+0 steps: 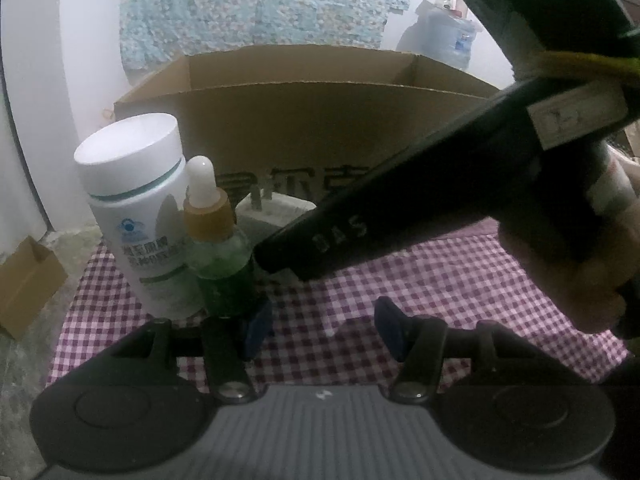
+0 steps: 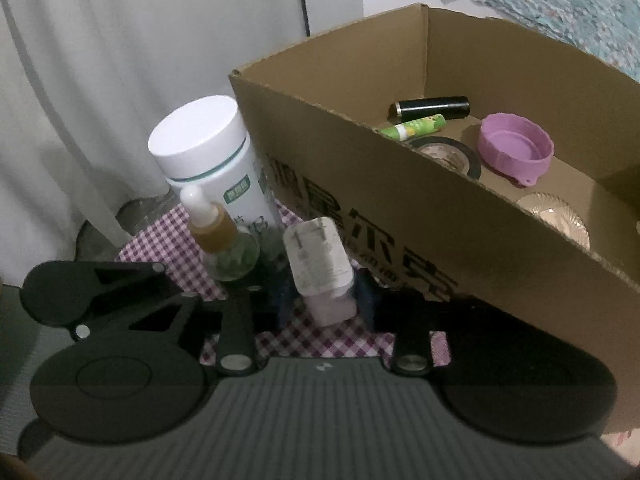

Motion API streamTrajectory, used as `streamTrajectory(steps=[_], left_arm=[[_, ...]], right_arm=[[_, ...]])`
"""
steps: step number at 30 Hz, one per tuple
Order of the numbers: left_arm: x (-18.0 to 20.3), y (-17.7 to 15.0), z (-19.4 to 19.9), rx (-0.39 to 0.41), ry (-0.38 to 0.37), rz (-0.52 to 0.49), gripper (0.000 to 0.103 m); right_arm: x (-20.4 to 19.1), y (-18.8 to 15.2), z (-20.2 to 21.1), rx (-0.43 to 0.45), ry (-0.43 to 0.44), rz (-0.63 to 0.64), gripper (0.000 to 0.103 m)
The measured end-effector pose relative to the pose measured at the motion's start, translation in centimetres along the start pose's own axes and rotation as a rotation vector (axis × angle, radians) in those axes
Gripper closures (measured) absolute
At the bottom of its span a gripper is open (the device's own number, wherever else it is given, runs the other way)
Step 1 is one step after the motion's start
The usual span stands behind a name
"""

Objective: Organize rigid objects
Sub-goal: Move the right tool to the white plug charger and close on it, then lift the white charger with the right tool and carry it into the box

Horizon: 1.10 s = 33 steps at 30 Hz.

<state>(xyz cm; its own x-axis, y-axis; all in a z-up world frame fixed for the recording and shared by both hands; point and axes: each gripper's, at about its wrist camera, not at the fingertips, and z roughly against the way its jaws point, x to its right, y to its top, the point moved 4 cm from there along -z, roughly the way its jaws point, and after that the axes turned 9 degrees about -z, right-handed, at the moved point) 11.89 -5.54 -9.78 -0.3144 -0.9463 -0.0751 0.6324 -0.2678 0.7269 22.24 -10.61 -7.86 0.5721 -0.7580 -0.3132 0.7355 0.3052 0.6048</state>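
White plug adapter (image 2: 320, 268) pinched between pads of right gripper (image 2: 322, 300), prongs pointing away. Dropper bottle (image 2: 224, 240) and white-capped bottle (image 2: 212, 160) just left of those jaws; cardboard box (image 2: 400, 208) right. Left gripper (image 1: 324, 330) jaws spread, nothing between; dropper bottle beside left pad.
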Motion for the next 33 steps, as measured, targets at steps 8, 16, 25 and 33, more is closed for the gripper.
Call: streamTrajectory(steps=[8, 16, 25, 33], left_arm=[[1.0, -0.3, -0.3, -0.001, -0.008, -0.048, 0.035], [4.9, -0.2, -0.5, 0.018, -0.073, -0.187, 0.029], [6.1, 0.5, -1.6, 0.027, -0.089, -0.217, 0.032], [5.6, 1.7, -2.4, 0.024, -0.092, -0.185, 0.052]], right_arm=[[1.0, -2.1, 2.0, -0.001, -0.043, -0.106, 0.077], [2.1, -5.7, 5.4, -0.040, -0.045, -0.257, 0.077], [2.7, -5.8, 6.6, -0.009, -0.057, -0.297, 0.067], [2.5, -5.6, 5.6, -0.018, -0.045, -0.291, 0.065]])
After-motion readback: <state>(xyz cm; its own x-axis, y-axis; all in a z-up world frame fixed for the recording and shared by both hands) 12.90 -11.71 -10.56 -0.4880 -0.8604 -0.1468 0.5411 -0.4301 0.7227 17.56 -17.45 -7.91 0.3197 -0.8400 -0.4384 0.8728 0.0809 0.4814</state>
